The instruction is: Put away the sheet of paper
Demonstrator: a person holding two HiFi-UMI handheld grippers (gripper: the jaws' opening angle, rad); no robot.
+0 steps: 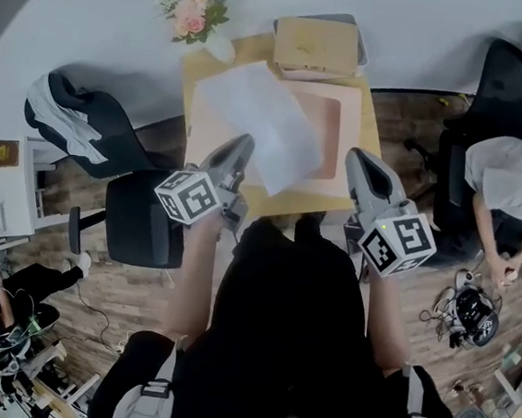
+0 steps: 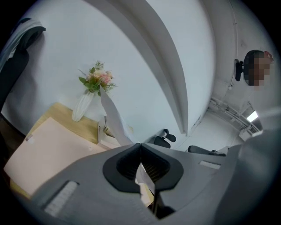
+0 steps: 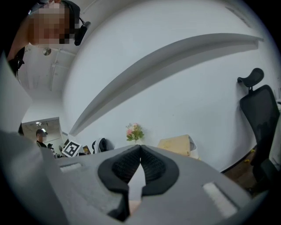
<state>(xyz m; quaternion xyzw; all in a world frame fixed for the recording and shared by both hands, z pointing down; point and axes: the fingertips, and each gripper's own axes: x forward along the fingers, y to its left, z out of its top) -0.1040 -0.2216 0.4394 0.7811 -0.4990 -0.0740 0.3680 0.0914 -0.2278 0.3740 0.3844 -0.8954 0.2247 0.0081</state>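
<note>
A white sheet of paper (image 1: pixel 261 120) hangs tilted over the small wooden table (image 1: pixel 201 72) and the pink folder (image 1: pixel 335 118) that lies on it. My left gripper (image 1: pixel 240 147) is shut on the sheet's near left edge. In the left gripper view the sheet (image 2: pixel 112 116) rises edge-on from the closed left gripper (image 2: pixel 140 145), with the pink folder (image 2: pixel 48 149) below. My right gripper (image 1: pixel 357 160) is to the right of the sheet, apart from it. In the right gripper view the right gripper (image 3: pixel 140 147) has its tips together and nothing gripped.
A tan box (image 1: pixel 315 44) on a grey tray sits at the table's far end, with a vase of pink flowers (image 1: pixel 194 11) at the far left corner. A black chair (image 1: pixel 144 214) stands left of the table. Another chair (image 1: pixel 505 90) and a person (image 1: pixel 514 184) are at the right.
</note>
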